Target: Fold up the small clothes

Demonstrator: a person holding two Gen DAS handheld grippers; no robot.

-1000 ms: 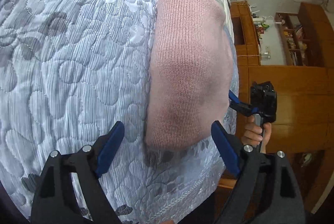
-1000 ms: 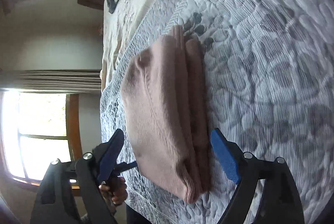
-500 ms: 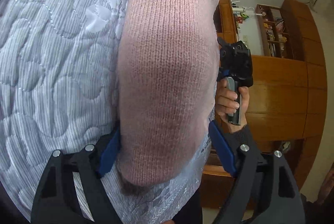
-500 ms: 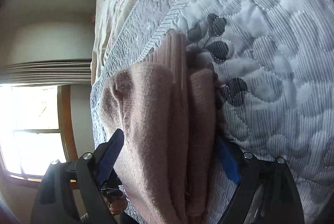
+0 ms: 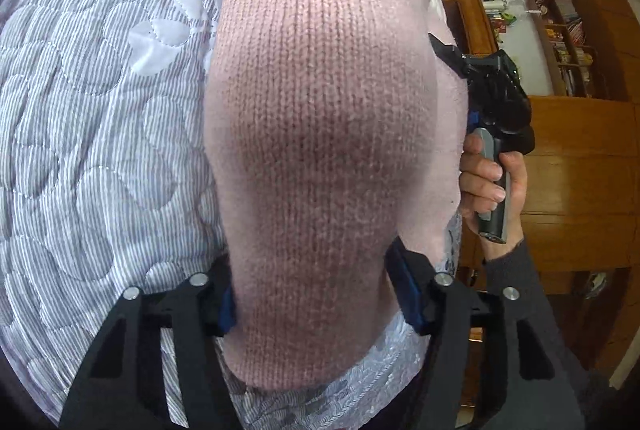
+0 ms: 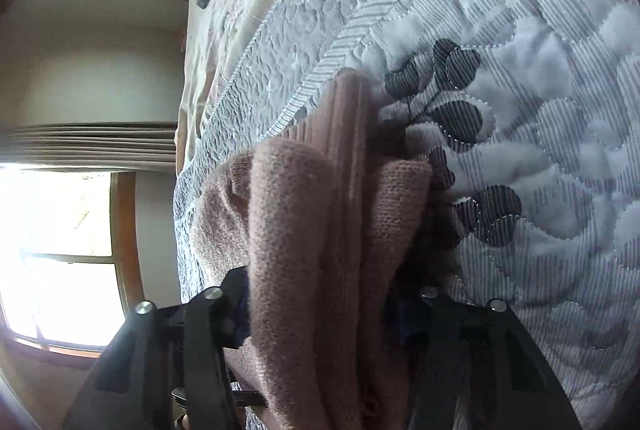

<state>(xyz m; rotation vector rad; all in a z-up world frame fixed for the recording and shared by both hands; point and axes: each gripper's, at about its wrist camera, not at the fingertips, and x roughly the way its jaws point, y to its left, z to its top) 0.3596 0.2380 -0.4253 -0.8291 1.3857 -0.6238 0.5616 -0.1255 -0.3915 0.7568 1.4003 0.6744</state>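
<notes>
Closing in from both ends vs 1 s ago: left gripper (image 5: pixel 316 294) is now pinching the folded pink knit garment (image 5: pixel 320 109), blue pads (image 5: pixel 404 286) pressing into its near end w/ only the cloth's thickness between them, where before they were standing wide & clear. Right gripper (image 6: pixel 316 310) is likewise squeezing the stacked folds at the opposite end. Garment is lying at the edge of the grey quilted bedspread (image 5: pixel 100 149). Farther off, a hand (image 5: pixel 492 189) is gripping the right handle; wooden cabinets (image 5: pixel 580 157) behind.
</notes>
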